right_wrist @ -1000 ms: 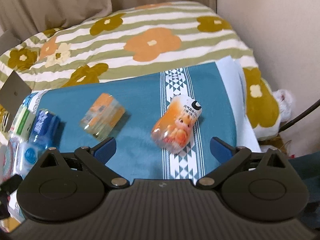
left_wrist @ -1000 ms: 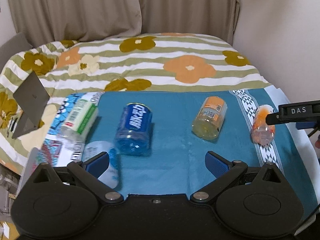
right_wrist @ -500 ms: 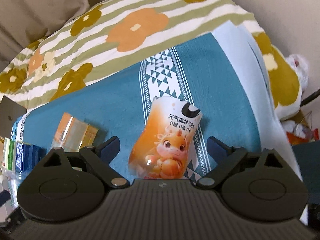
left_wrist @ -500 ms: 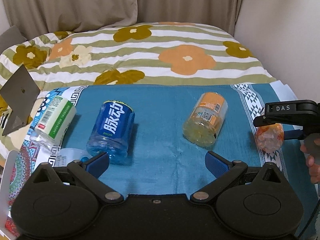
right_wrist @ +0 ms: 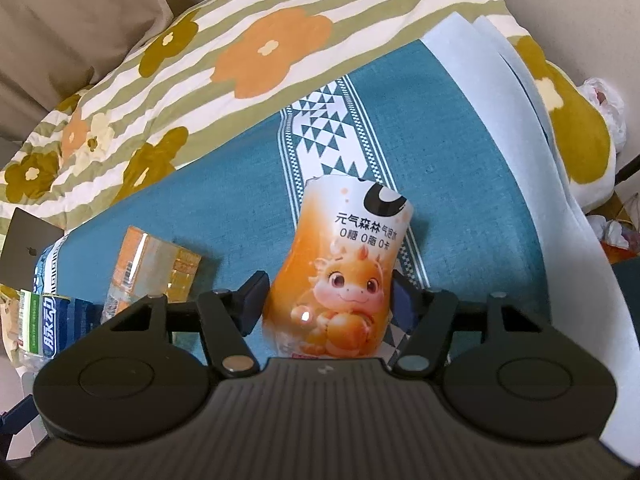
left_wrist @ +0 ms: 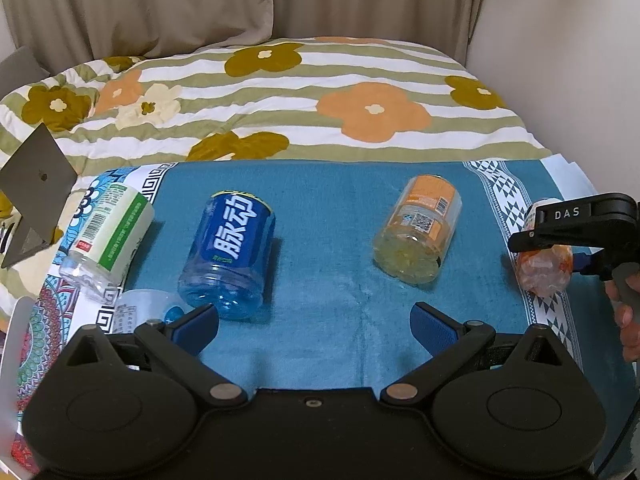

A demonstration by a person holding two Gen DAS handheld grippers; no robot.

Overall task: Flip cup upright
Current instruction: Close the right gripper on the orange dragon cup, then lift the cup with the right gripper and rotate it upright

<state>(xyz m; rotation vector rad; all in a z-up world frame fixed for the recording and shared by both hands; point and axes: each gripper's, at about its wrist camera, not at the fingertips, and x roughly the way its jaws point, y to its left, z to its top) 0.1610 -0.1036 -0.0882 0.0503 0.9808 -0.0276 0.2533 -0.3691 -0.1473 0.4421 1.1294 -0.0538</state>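
Observation:
Several cut-bottle cups lie on their sides on a teal cloth (left_wrist: 340,220). My right gripper (right_wrist: 326,300) is shut on the orange dragon-label cup (right_wrist: 344,272), its pads pressing both sides near the base; the cup lies on the patterned stripe. In the left wrist view this cup (left_wrist: 544,268) sits at the far right under the right gripper. My left gripper (left_wrist: 314,324) is open and empty above the cloth's near edge. A blue-label cup (left_wrist: 228,252) and an orange-label cup (left_wrist: 416,236) lie ahead of it.
A green-and-white-label cup (left_wrist: 108,236) and a clear cup (left_wrist: 148,312) lie at the left. A floral striped blanket (left_wrist: 280,100) covers the bed behind. A grey laptop (left_wrist: 32,196) stands at the left edge. A wall (left_wrist: 560,60) is on the right.
My right gripper has moved forward around the dragon-label cup and closed on it. The left gripper has stayed open and drifted slightly.

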